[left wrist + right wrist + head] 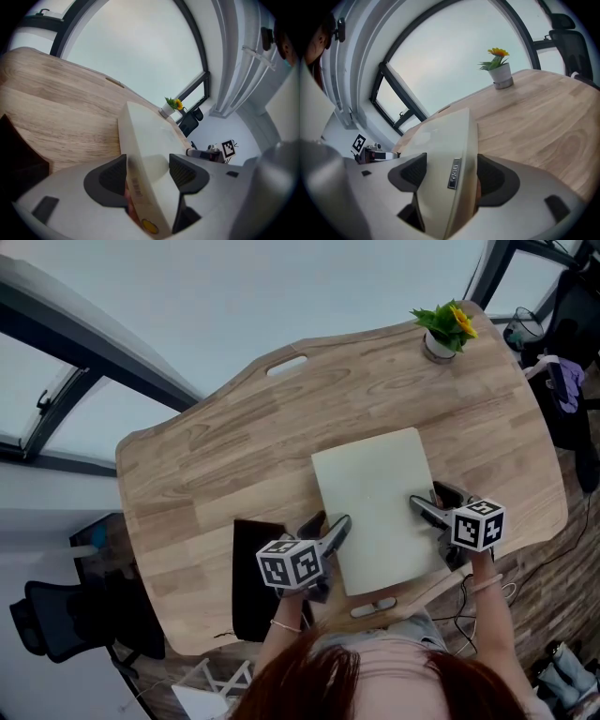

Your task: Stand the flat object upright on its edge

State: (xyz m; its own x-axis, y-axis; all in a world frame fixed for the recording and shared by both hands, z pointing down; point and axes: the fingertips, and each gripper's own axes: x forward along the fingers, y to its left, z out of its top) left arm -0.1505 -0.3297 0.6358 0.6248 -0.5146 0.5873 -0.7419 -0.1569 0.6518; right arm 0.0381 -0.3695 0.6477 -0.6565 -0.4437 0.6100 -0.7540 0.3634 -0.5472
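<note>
Wooden counter (225, 446) bears a cream flat case (380, 502); the left tool (339, 526) and right tool (422, 507) straddle its side edges, jaws wide, not clamping it.

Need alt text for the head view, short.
A cream flat object sits on a wooden table, with the left hand-held gripper and right hand-held gripper straddling its side edges, jaws open. A potted yellow flower stands at the far corner.

The table (216, 465) is pale, matt wood with visible grain. On it, the flat object (380, 507) looks smooth, cream and faintly glossy, like plastic.
</note>
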